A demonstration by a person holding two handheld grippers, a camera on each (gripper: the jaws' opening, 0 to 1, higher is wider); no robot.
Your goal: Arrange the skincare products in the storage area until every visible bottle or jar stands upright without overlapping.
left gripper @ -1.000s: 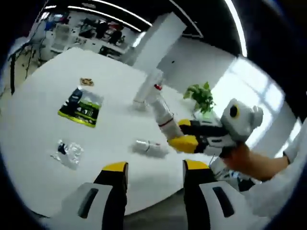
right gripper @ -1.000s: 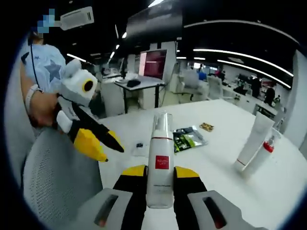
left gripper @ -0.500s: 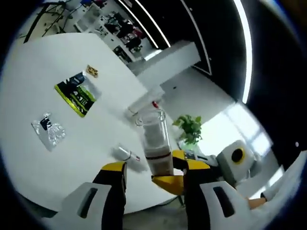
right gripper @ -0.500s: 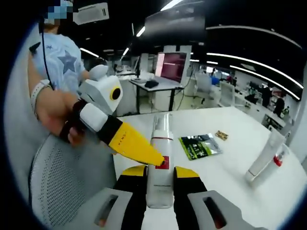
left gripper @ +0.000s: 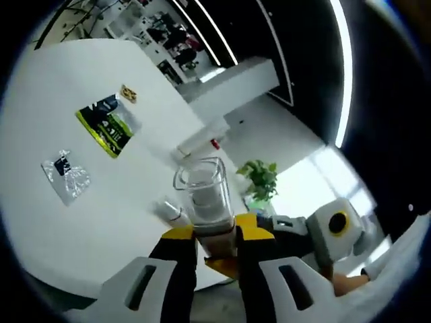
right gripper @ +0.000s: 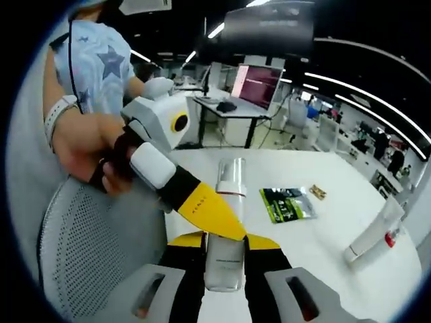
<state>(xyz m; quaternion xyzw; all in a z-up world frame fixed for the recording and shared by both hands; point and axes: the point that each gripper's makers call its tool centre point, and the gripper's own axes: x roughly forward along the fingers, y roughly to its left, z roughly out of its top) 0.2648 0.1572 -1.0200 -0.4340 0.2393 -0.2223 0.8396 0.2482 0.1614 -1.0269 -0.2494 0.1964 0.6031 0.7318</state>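
Note:
A white pump bottle [right gripper: 225, 261] with a clear cap and a red band stands between the jaws of my right gripper [right gripper: 225, 242], which is shut on its lower body. The left gripper [right gripper: 205, 208], held in a person's hand, reaches in from the left with its yellow jaw across the bottle's front. In the left gripper view, my left gripper [left gripper: 217, 232] is shut on the same bottle [left gripper: 202, 195] just below the clear cap. A small bottle [left gripper: 168, 208] lies on its side on the white table [left gripper: 81, 222]. A white tube [left gripper: 199, 141] with a red end lies farther back.
A green packet [left gripper: 104, 124], a foil sachet [left gripper: 64, 178] and a small snack [left gripper: 128, 94] lie on the table. A potted plant [left gripper: 259, 178] stands past its far edge. A grey mesh chair [right gripper: 87, 249] is beside the table edge. The tube [right gripper: 374, 232] lies at right.
My left gripper has moved in onto the bottle and its jaws have gone from wide apart to shut on it. The right gripper still holds the bottle.

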